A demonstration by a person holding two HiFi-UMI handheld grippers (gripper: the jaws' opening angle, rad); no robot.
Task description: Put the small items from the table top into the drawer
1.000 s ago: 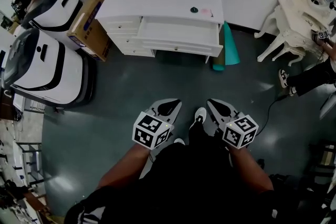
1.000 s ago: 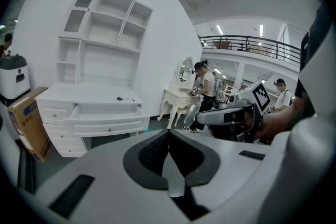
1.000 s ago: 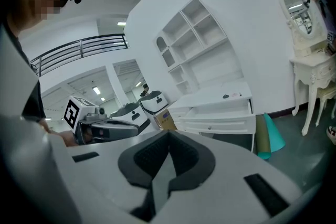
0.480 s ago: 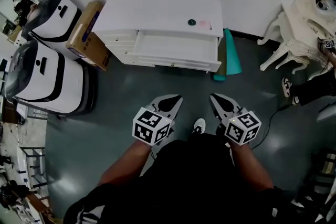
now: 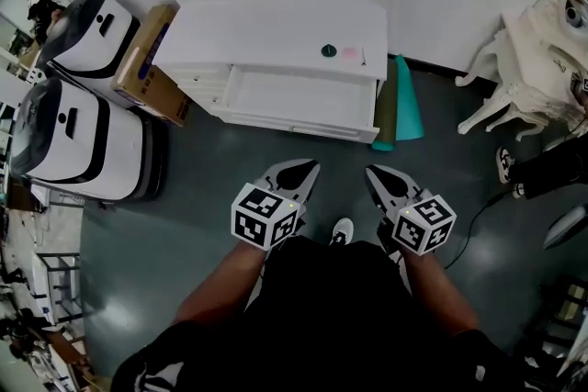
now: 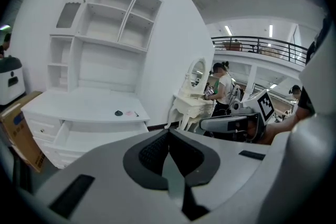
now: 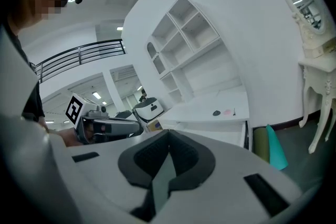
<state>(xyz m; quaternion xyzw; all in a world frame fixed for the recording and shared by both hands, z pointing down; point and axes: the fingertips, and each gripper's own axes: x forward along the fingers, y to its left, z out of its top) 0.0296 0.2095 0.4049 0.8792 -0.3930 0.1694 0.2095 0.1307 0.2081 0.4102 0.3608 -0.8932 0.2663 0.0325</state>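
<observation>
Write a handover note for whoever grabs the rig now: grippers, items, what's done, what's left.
Left gripper: shut, empty, over the floor short of the desk.
Right gripper: shut, empty, beside the left one.
Items: dark round item and pink item lie on the table top, near its right front edge.
Done: drawer is pulled open; nothing visible inside.
Left: step in, pick up each item and put it in the drawer.

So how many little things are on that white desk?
3, near its right end: a dark round piece, a pink piece beside it, a thin dark sliver nearest the edge. Tinier ones may be missed.
</observation>
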